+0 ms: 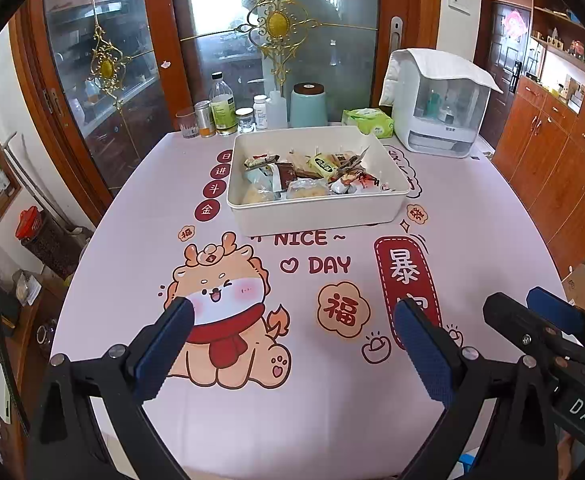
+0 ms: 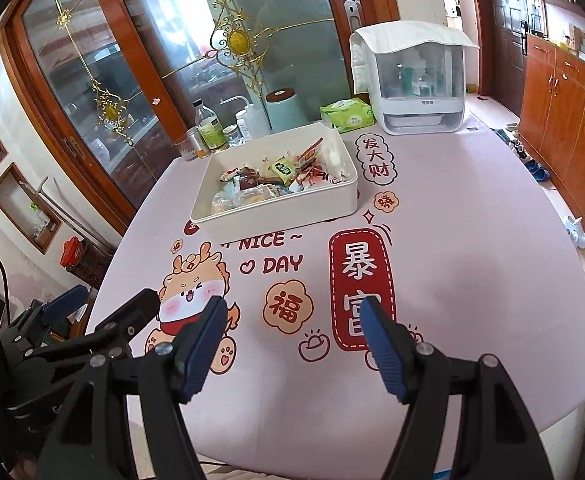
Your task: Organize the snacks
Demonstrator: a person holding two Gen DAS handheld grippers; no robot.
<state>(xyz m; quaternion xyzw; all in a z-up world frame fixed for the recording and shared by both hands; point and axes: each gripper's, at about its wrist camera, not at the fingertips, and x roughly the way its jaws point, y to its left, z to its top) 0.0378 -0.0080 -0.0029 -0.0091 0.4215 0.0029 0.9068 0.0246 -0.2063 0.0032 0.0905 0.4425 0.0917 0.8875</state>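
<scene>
A white rectangular bin [image 1: 316,213] stands on the far half of the pink printed table and holds several wrapped snacks [image 1: 312,176]. It also shows in the right wrist view [image 2: 280,208], with the snacks [image 2: 276,184] piled inside. My left gripper [image 1: 292,320] is open and empty, hovering over the near part of the table, well short of the bin. My right gripper [image 2: 292,316] is open and empty, beside the left one at the near edge. The right gripper's fingers [image 1: 548,316] show at the right of the left wrist view.
Along the table's far edge stand a glass [image 1: 188,124], bottles and jars [image 1: 222,108], a teal canister [image 1: 308,104], a green tissue pack [image 1: 368,122] and a white covered appliance [image 1: 440,104]. Glass doors are behind; wooden cabinets [image 1: 552,168] are at the right.
</scene>
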